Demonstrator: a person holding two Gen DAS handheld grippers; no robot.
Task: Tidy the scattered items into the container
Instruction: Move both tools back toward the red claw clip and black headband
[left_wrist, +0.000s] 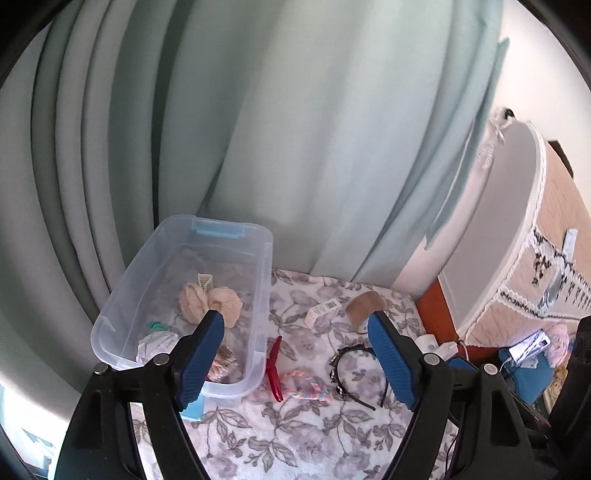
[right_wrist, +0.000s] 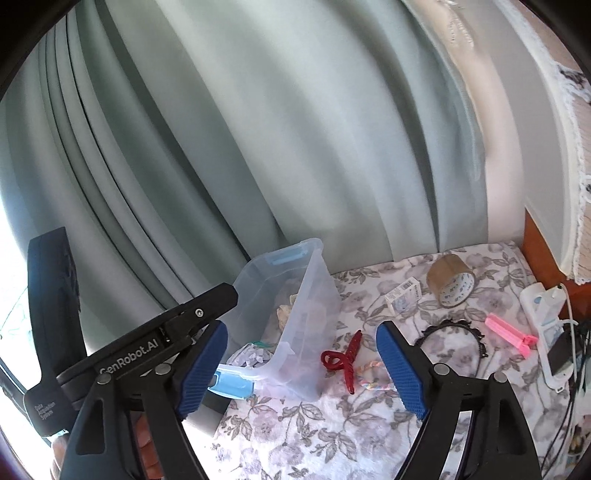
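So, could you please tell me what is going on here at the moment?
A person holding two grippers is tidying a floral blanket. The clear plastic bin already holds some items. The red hair claw, black headband, tape roll and small box lie outside it. The left gripper and right gripper are open, holding nothing.

Container (left_wrist: 258, 280): at left on the bed (left_wrist: 295, 424), against the curtain (left_wrist: 295, 129); holds two scrunchies (left_wrist: 210, 302), crumpled paper (left_wrist: 157, 343). Hair claw (left_wrist: 274, 363): just right of container. Braided tie (left_wrist: 306, 386): right of claw. Headband (left_wrist: 354, 373): right of tie. Small box (left_wrist: 321, 312) and tape roll (left_wrist: 365, 306): behind those, near curtain. Clip (right_wrist: 511, 334): right of headband.
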